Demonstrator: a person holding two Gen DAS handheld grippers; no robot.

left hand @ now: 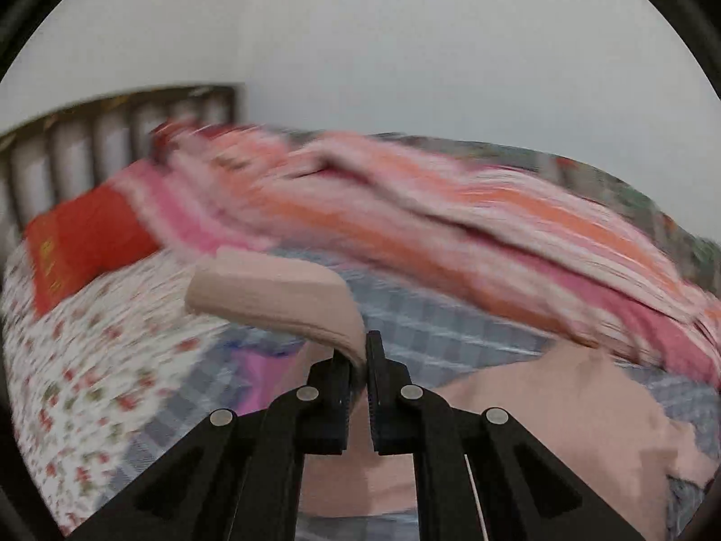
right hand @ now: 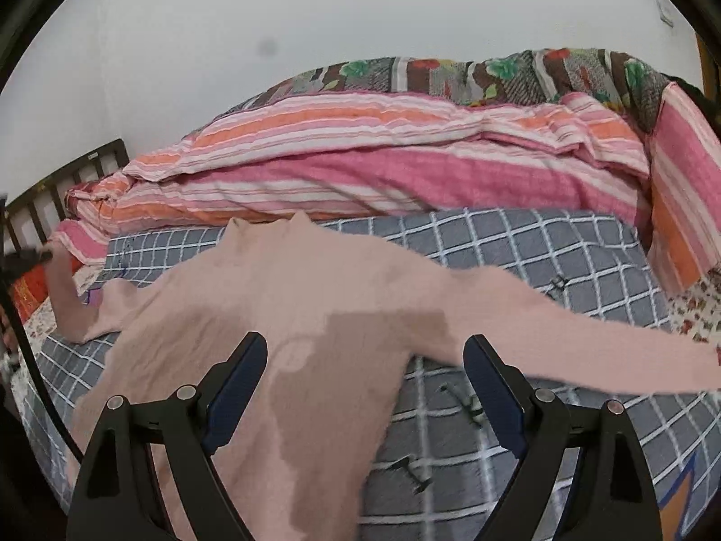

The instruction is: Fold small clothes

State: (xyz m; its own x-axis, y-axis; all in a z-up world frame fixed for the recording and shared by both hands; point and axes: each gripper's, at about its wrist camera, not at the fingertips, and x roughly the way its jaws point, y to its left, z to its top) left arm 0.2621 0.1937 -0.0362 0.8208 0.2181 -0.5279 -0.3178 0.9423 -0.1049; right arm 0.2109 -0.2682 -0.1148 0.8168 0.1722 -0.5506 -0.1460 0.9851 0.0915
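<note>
Currently, your left gripper (left hand: pixel 359 363) is clamped on one sleeve (left hand: pixel 279 291) of the pink top (right hand: pixel 279 297), lifting it off the bed; motion blur there makes the exact grip point hard to judge. Your right gripper (right hand: pixel 365 387) stands wide with nothing held, above the garment's body. The top lies spread on the grey checked blanket (right hand: pixel 540 248), near the striped quilt (right hand: pixel 360 162).

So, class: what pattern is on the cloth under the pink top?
Grey with a white grid check, under the pink top; clearest in the right wrist view.
</note>
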